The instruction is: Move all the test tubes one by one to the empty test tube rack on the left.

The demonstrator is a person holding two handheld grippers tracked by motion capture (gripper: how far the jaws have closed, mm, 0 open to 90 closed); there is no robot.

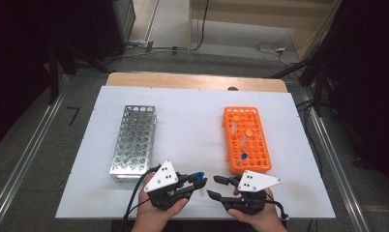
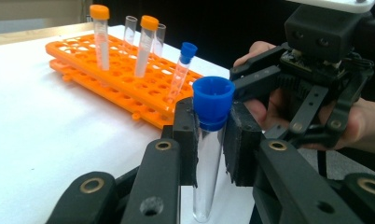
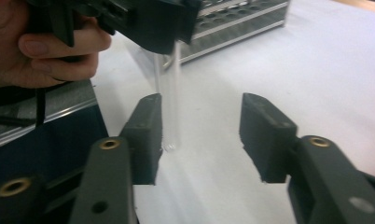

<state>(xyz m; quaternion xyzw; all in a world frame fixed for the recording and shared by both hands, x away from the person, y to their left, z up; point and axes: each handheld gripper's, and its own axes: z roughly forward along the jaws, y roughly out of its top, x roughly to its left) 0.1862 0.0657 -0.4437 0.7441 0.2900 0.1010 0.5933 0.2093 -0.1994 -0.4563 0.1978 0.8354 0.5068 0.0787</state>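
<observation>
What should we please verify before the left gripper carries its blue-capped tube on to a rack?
1. Left gripper clamped on the clear plastic blue-capped tube, just under the cap: ok.
2. Tube upright: ok.
3. Cap fully seated: cannot tell.
4. Right gripper open, holding nothing: ok.
5. Right gripper out of the tube's way: not ok, it sits close alongside.
6. Free holes in the silver metal rack and the orange plastic rack: ok.

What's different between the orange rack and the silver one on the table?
The orange rack is bright plastic and holds several capped tubes; the silver rack is shiny metal and its holes look empty. The orange one sits low and flat on the person's right; the silver one stands taller on the left. Both are long, hole-filled grids lying roughly parallel on the white table.
</observation>
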